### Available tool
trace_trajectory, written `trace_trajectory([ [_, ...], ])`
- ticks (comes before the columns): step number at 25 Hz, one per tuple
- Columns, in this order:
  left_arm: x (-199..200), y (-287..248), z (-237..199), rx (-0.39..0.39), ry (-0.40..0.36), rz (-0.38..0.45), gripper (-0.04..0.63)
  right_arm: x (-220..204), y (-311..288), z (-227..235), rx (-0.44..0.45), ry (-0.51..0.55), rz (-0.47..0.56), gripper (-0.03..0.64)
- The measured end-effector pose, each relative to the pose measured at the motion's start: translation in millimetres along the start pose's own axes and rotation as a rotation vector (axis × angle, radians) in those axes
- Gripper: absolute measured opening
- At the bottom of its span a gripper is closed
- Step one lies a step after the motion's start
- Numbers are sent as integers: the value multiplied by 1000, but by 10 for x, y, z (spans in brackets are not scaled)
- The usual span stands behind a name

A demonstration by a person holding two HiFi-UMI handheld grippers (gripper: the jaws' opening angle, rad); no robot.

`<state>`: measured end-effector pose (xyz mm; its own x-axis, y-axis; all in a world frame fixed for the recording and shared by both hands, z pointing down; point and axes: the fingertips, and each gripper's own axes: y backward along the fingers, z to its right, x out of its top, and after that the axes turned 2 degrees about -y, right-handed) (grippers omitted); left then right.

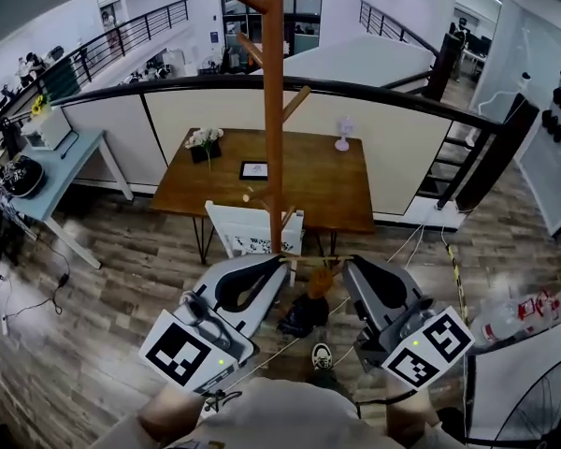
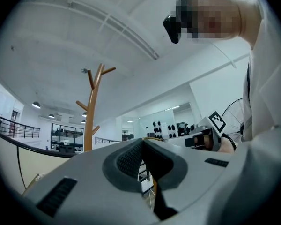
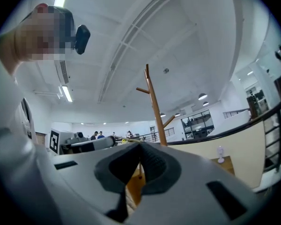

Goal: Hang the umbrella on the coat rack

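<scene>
Bearing square markers (image 1: pixel 179 355), both hand-held grippers (image 1: pixel 282 264) (image 1: pixel 348 266) hold umbrella (image 1: pixel 304 314).

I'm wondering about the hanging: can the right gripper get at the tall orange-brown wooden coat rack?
Probably yes: the coat rack stands close ahead of the right gripper, with nothing visibly blocking it.

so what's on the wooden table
Flowers, a small dark frame and a small fan; the coat rack pole hides a strip of the table.

The head view's top edge cuts off the coat rack (image 1: pixel 273 110).
</scene>
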<state>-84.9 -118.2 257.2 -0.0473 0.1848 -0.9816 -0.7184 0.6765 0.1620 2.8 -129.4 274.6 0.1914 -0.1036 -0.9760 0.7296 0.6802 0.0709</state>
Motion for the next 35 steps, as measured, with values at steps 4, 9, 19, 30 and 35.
trace_trajectory([
  [4,11,-349,-147,48,-14,-6,0,162,-178,363,59,0,-4,9],
  [9,17,-759,-369,144,-30,-16,0,350,-467,799,169,-4,-7,9],
  [19,-31,-1392,-459,298,-74,-27,0,536,-724,1493,356,-30,-5,9],
  [30,-229,-1844,-465,358,-79,-61,0,518,-835,2019,420,-98,1,9],
  [35,-183,-1985,-499,345,-74,-59,0,667,-914,2136,417,-82,18,9],
])
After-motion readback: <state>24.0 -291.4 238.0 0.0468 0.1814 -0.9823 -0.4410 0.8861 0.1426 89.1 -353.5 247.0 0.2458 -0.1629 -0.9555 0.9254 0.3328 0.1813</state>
